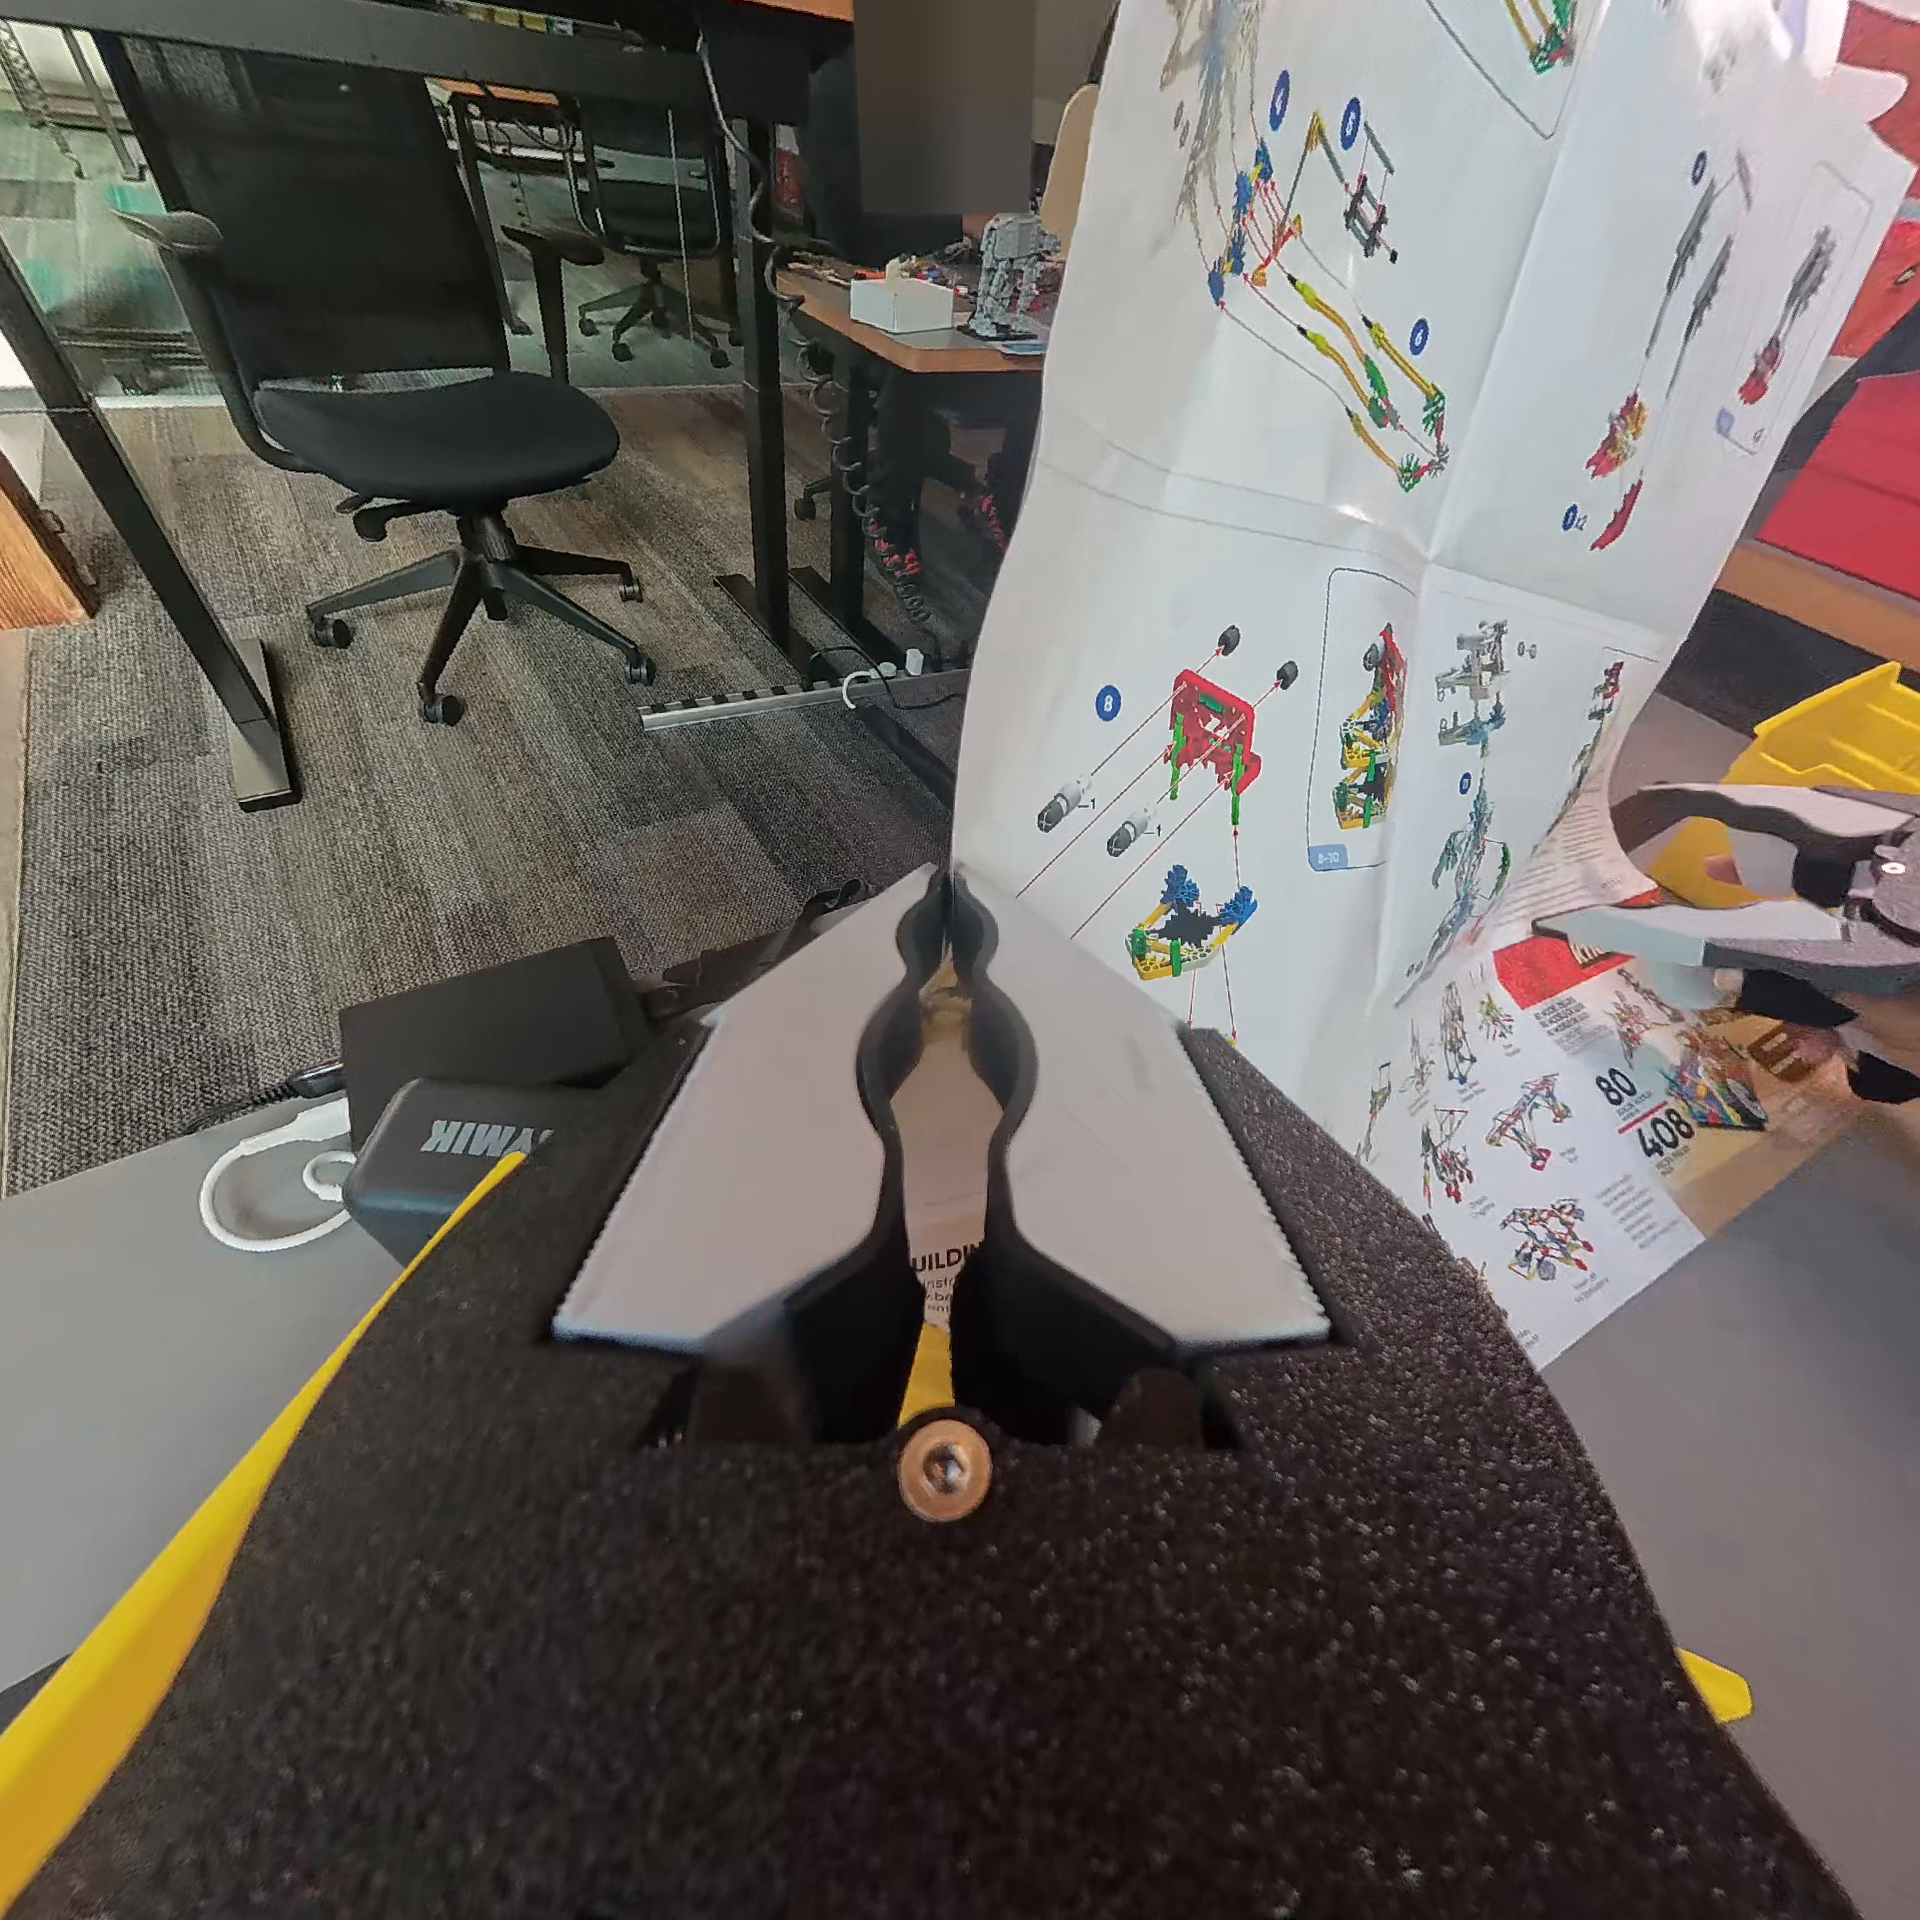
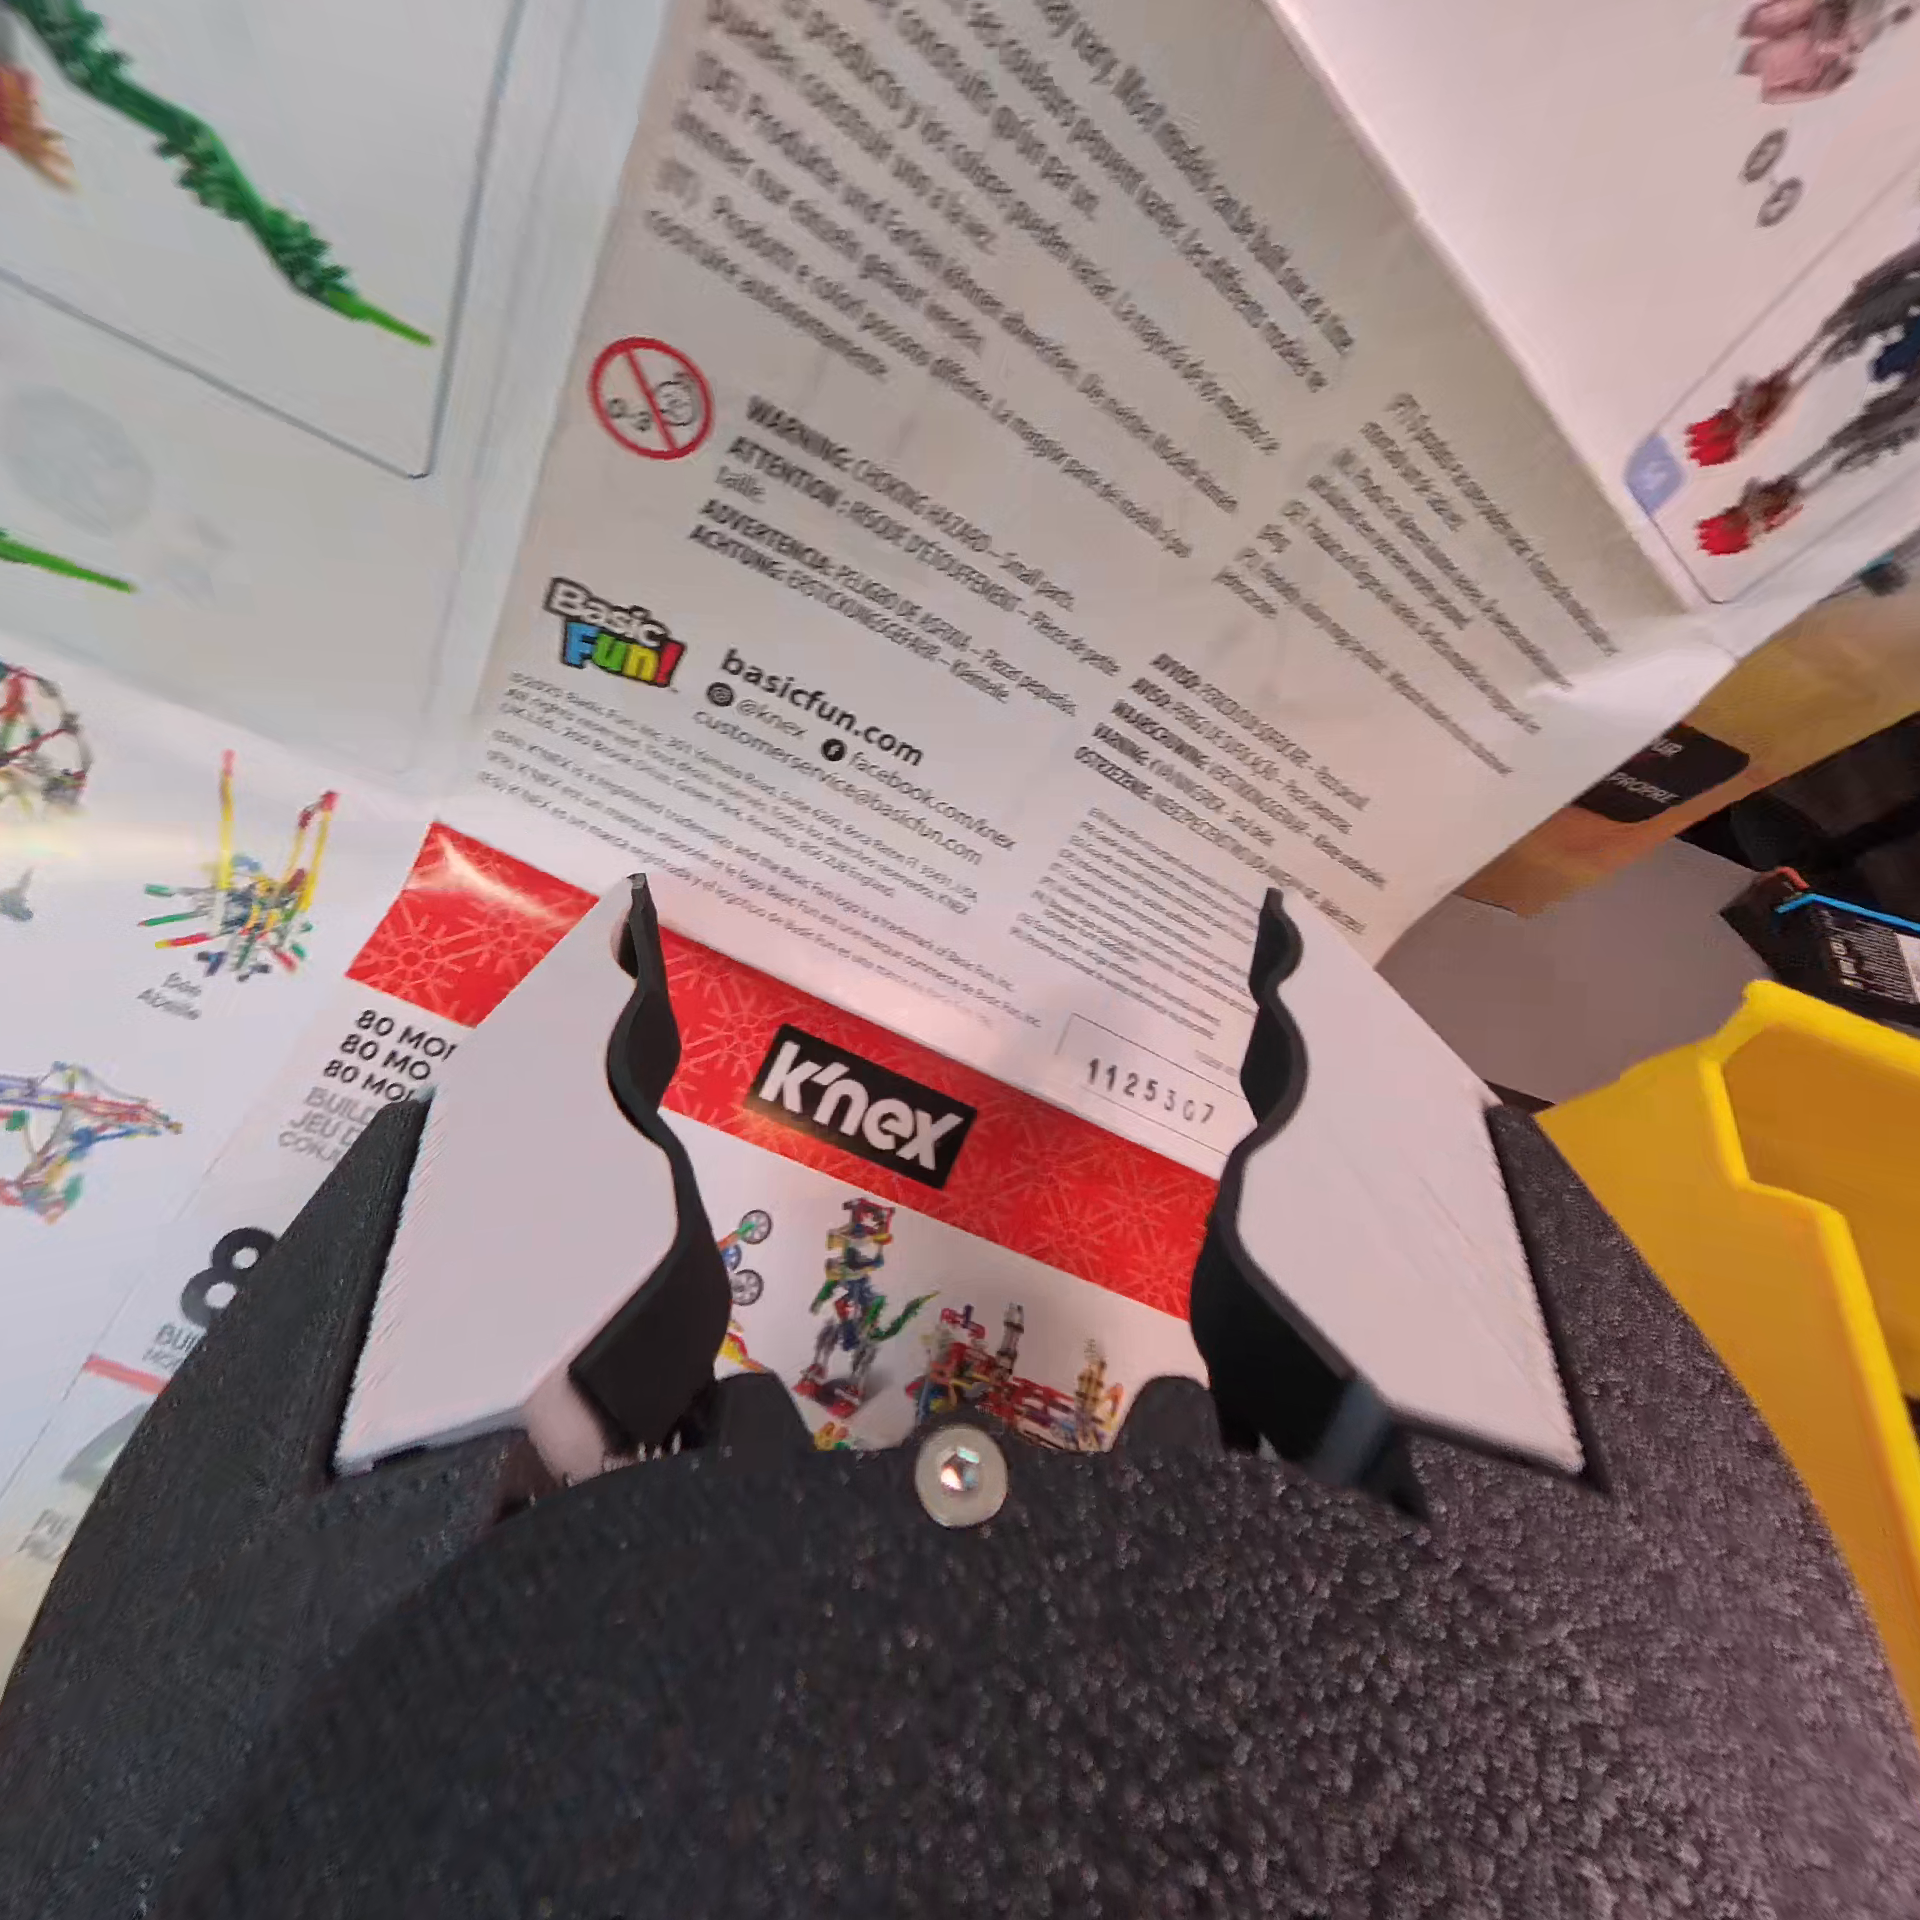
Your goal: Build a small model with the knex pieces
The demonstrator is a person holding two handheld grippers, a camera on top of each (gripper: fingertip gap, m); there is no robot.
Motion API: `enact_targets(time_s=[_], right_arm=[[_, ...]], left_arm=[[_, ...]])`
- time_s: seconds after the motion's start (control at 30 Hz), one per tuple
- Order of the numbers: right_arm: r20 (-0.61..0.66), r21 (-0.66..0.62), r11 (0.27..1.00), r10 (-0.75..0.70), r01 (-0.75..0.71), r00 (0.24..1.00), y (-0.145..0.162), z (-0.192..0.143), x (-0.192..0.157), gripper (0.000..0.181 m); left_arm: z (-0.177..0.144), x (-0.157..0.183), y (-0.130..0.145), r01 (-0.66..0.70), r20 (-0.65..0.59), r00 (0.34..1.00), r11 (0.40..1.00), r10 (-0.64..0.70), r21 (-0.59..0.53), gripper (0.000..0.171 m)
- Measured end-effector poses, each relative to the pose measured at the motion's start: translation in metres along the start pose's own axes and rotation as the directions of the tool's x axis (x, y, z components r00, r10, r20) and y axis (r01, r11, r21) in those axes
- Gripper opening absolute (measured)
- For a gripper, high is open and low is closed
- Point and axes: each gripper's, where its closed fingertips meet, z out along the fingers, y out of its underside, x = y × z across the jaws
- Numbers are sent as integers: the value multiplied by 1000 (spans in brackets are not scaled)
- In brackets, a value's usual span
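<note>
instruction sheet (image 1: 1382, 582), a large folded-out page of white paper printed with coloured building-toy diagrams, stands up in the air over a grey table (image 1: 145, 1351). its near lower edge is pinched in the left gripper (image 1: 948, 904), whose grey and black fingers are closed together with a strip of the paper caught in the gap between them. from there the sheet rises and spreads to the right, curving as it goes, with fold creases crossing it.

right gripper (image 2: 951, 914) has its two fingers spread wide apart with nothing between them. it points at the sheet's lower part, where a red printed band sits, and the paper fills the space just beyond its tips; whether the tips touch the paper cannot be told. in the left wrist view this same gripper shows at the far right, beside the sheet's right edge.

yellow plastic bin (image 2: 1766, 1247) sits just right of the right gripper. on the table left of the left gripper lie a black pouch (image 1: 447, 1153) and a white cable (image 1: 260, 1195). farther off on the carpet are a black office chair (image 1: 416, 416) and a wooden desk (image 1: 935, 332) bearing a small grey toy model (image 1: 1013, 270).
</note>
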Motion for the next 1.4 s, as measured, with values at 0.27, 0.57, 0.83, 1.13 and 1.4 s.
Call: enact_targets(time_s=[0.27, 0.57, 0.83, 1.13, 1.4], right_arm=[[99, 182, 957, 211, -226, 972, -61, 15, 49, 121], [396, 238, 880, 298, -411, 868, -107, 1, 66, 136], [506, 281, 832, 296, -479, 810, -152, -32, 109, 30], [260, 392, 910, 28, -132, 965, -156, -28, 158, 0], [206, 428, 904, -92, -5, 974, -152, -11, 147, 0]], left_arm=[[-8, -8, 6, 14, 13, 1000, 1000, -14, 3, 0], [-10, -22, 15, 75, 44, 996, 997, -75, 11, 0], [-14, -24, 0, 62, 43, 997, 992, -67, 106, 0], [6, -2, -18, -8, 28, 1000, 991, 5, 132, 0], [-6, -7, -51, -139, 168, 981, 956, 97, 258, 0]])
